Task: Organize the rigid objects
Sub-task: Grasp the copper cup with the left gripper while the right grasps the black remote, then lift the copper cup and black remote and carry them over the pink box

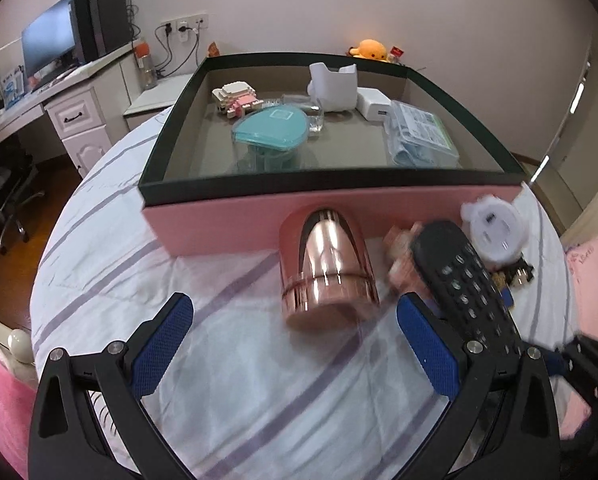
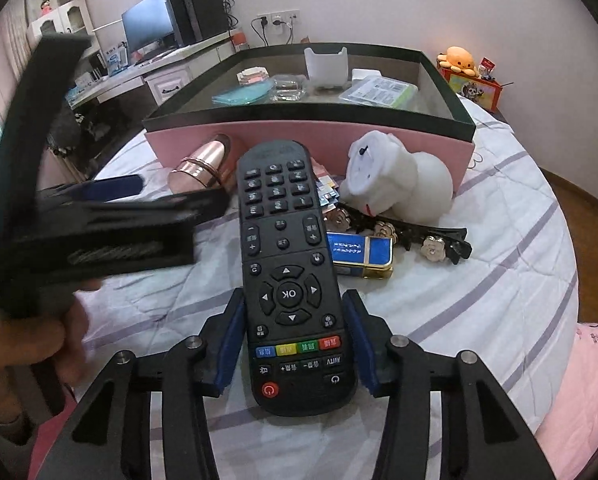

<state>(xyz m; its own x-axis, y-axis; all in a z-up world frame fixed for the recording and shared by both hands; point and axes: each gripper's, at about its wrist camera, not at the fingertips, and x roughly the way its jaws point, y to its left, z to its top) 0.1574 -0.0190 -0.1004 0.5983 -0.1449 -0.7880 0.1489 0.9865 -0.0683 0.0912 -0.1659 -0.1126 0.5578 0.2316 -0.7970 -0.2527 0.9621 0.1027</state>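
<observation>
My right gripper (image 2: 293, 320) is shut on a black remote control (image 2: 287, 264), held above the striped bedsheet; the remote also shows in the left wrist view (image 1: 463, 280). My left gripper (image 1: 295, 320) is open and empty, with a rose-gold metal cup (image 1: 327, 268) lying on its side between and just beyond its fingertips. The cup shows in the right wrist view (image 2: 203, 166) too. A pink box with a dark rim (image 1: 339, 178) stands behind, holding several items.
On the sheet by the box lie a white rabbit lamp (image 2: 395, 176), a black flowered hair clip (image 2: 419, 236), a blue-and-gold case (image 2: 359, 254) and small cards. A desk with a monitor (image 1: 51, 44) stands at the left. The bed edge drops off at both sides.
</observation>
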